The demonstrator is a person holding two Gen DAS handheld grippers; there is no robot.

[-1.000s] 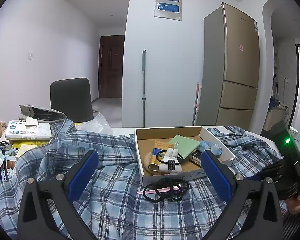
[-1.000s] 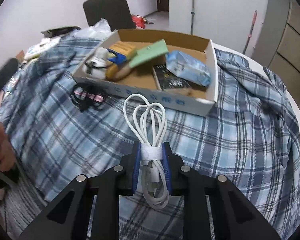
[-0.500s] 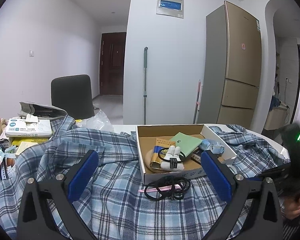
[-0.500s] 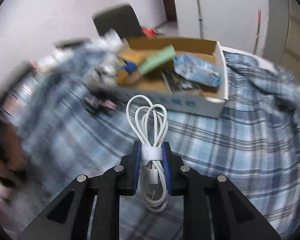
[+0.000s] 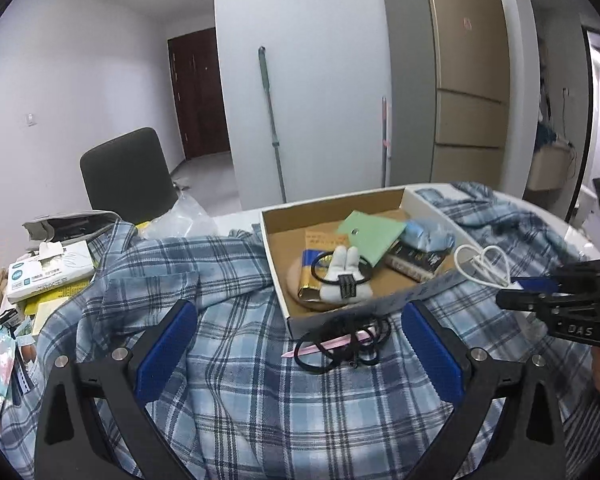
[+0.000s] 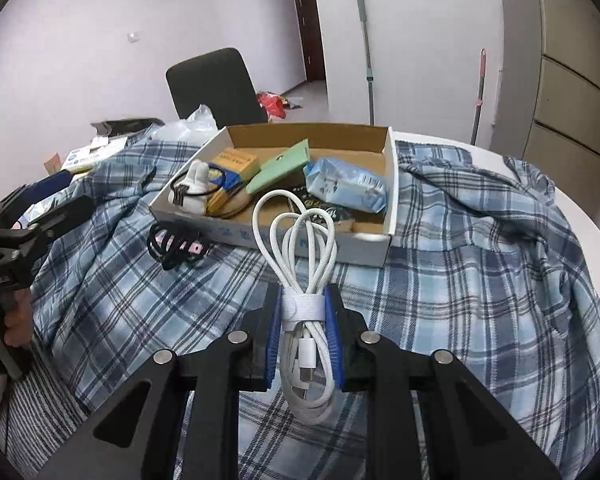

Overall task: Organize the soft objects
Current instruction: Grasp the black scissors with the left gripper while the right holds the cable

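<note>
**Cable carried up to the box edge**

The right gripper (image 6: 305, 316) has advanced toward the cardboard box (image 6: 392, 184), its fingers clamped on the white cable (image 6: 300, 240) at the strap, loops over the near wall. Released early, it could land outside on the plaid shirt (image 6: 480, 260). The left gripper (image 5: 300, 344) hangs wide open, holding nothing.
</note>
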